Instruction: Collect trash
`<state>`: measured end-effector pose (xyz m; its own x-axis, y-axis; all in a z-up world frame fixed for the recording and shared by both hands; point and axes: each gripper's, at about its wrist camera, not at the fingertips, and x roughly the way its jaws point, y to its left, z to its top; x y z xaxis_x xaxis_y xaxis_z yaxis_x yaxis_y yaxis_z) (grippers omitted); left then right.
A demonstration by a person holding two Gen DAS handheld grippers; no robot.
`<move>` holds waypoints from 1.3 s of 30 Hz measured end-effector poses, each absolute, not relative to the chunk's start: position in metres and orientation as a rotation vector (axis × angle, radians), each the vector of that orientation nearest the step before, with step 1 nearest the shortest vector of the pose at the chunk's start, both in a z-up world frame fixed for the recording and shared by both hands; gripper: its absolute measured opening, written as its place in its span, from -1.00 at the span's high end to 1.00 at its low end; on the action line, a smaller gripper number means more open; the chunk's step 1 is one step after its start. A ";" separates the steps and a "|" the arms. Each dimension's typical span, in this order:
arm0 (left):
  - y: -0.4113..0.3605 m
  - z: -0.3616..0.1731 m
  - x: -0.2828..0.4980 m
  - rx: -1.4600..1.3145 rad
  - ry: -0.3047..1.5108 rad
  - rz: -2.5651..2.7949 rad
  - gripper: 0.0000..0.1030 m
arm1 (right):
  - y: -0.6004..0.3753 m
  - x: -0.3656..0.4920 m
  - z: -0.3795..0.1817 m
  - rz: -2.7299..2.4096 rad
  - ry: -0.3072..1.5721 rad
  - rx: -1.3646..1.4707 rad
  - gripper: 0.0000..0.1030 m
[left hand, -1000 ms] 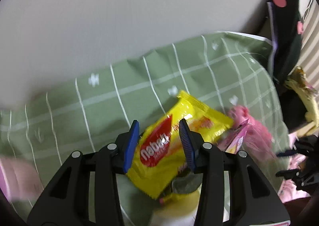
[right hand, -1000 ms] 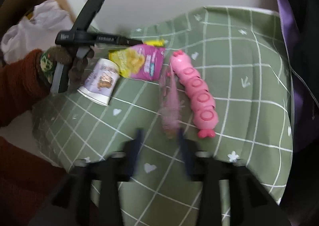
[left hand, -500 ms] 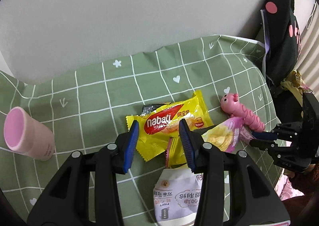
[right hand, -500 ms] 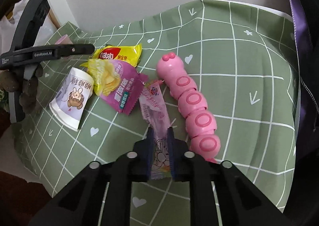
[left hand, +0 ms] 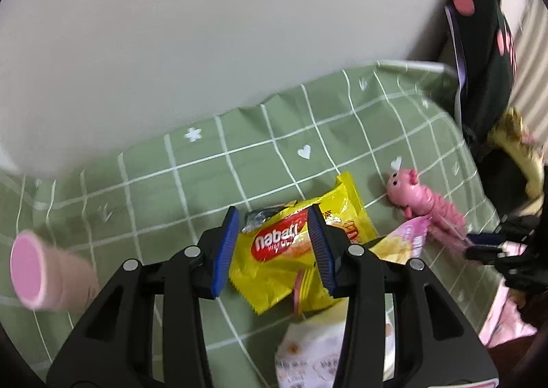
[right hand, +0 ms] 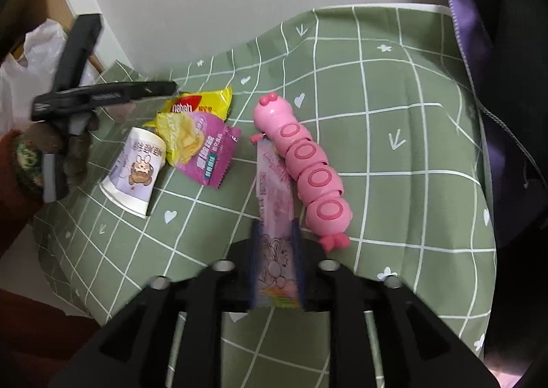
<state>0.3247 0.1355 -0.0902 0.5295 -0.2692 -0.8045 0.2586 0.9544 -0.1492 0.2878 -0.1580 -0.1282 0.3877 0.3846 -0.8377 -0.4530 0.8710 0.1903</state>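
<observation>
My left gripper (left hand: 274, 244) is open, its blue pads on either side of a yellow Nabati wafer wrapper (left hand: 291, 251) lying on the green checked cloth (left hand: 205, 182). My right gripper (right hand: 275, 264) is shut on a long pink candy wrapper (right hand: 274, 203) and holds it over the cloth. A purple chip packet (right hand: 202, 148) and a white paper cup (right hand: 137, 168) on its side lie beside the yellow wrapper (right hand: 202, 103). The left gripper also shows in the right wrist view (right hand: 171, 88).
A pink caterpillar toy (right hand: 304, 165) lies beside the pink wrapper. A pink cup (left hand: 44, 271) lies on its side at the left. A white plastic bag (right hand: 27, 62) sits off the table's left. Dark clothing (left hand: 486, 62) hangs at the right, a white wall behind.
My left gripper has come closer to the yellow wrapper, which now sits between its pads. My right gripper, shut on the pink wrapper half a second ago, has drawn back a little with it.
</observation>
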 end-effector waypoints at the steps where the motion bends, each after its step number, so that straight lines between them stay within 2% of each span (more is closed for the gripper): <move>1: 0.131 -0.093 0.328 0.013 0.974 -0.329 0.23 | -0.160 0.286 -0.126 0.534 1.037 -0.068 0.34; 5: 0.112 -0.112 0.341 0.134 1.052 -0.373 0.29 | -0.170 0.278 -0.123 0.529 1.027 -0.048 0.23; 6: 0.108 -0.116 0.341 0.160 1.071 -0.373 0.42 | -0.171 0.277 -0.123 0.525 1.029 -0.059 0.23; 7: 0.106 -0.115 0.339 0.193 1.056 -0.356 0.66 | -0.170 0.277 -0.125 0.521 1.032 -0.078 0.23; 11: 0.128 -0.107 0.336 0.103 1.048 -0.259 0.86 | -0.163 0.271 -0.134 0.550 1.045 -0.126 0.23; 18: 0.176 -0.097 0.323 -0.092 1.037 -0.160 0.88 | -0.145 0.274 -0.147 0.671 1.112 -0.071 0.17; 21: 0.178 -0.097 0.315 -0.128 1.033 -0.159 0.88 | -0.145 0.276 -0.139 0.658 1.074 -0.072 0.17; 23: 0.178 -0.096 0.313 -0.145 1.031 -0.169 0.83 | -0.146 0.281 -0.137 0.615 1.076 -0.066 0.17; 25: 0.175 -0.098 0.305 -0.150 1.029 -0.179 0.64 | -0.147 0.285 -0.139 0.591 1.091 -0.045 0.17; 26: 0.174 -0.099 0.302 -0.151 1.025 -0.182 0.59 | -0.146 0.287 -0.142 0.581 1.102 -0.052 0.25; 27: 0.173 -0.099 0.301 -0.153 1.020 -0.184 0.52 | -0.146 0.286 -0.143 0.577 1.112 -0.070 0.44; 29: 0.171 -0.101 0.301 -0.164 1.012 -0.185 0.42 | -0.140 0.283 -0.144 0.562 1.111 -0.132 0.54; 31: 0.168 -0.101 0.300 -0.175 1.004 -0.188 0.21 | -0.137 0.281 -0.142 0.571 1.103 -0.152 0.66; 32: 0.166 -0.103 0.304 -0.171 1.000 -0.191 0.19 | -0.138 0.280 -0.142 0.572 1.099 -0.157 0.76; 39: 0.161 -0.094 0.305 -0.111 0.899 -0.075 0.16 | -0.145 0.281 -0.130 0.564 1.071 -0.160 0.77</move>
<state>0.3052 0.1611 -0.0943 0.6205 -0.1111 -0.7763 0.0183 0.9917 -0.1273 0.2810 -0.1455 -0.1298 0.3537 0.3588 -0.8638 -0.5096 0.8483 0.1437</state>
